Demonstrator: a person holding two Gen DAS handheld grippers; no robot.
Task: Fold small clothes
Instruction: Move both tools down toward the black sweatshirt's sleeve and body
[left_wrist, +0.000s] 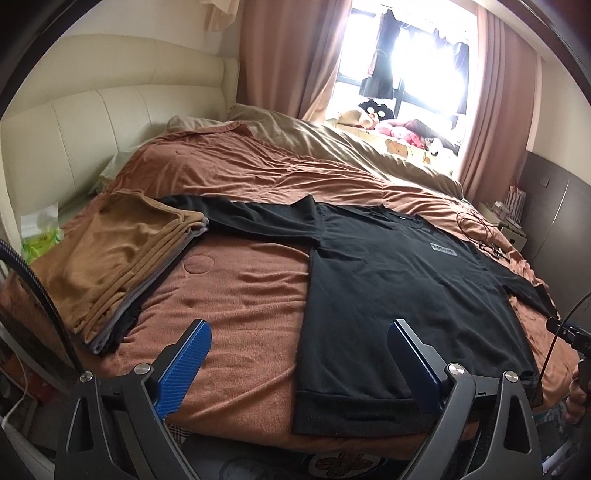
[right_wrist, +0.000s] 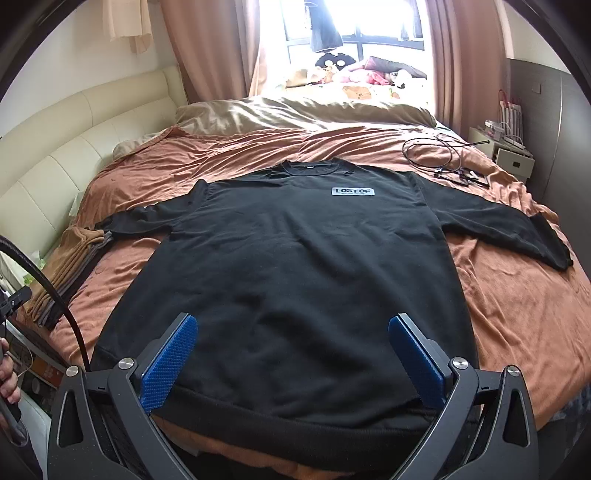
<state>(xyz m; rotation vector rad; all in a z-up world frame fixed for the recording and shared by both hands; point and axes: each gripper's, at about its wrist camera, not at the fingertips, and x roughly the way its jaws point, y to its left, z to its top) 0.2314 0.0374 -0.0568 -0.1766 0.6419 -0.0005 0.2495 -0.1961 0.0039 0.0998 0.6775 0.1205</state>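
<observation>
Closest to my lens on the left side, the left gripper (left_wrist: 299, 354) has its blue pads (left_wrist: 183, 369) spread wide with nothing between them; one pad hangs over bare cover, the other over the near left corner of the black sweatshirt (left_wrist: 399, 280). I see the right gripper (right_wrist: 293, 352) likewise released, empty, its pads (right_wrist: 168, 363) straddling the middle of the sweatshirt's hem band (right_wrist: 295, 417) from above; I cannot tell whether either tool touches the cloth. The sweatshirt lies flat and face up on the rust-orange bed cover (right_wrist: 517, 306), hem at the near edge of the bed, collar toward the window (right_wrist: 354, 22), both sleeves stretched out sideways. A grey chest label (right_wrist: 352, 191) reads LOST OF. To the left, a stack of folded clothes (left_wrist: 118, 258), tan on top, sits on the cover, and the left sleeve's end reaches it. Cables (right_wrist: 439, 155) lie loose on the far right of the bed
</observation>
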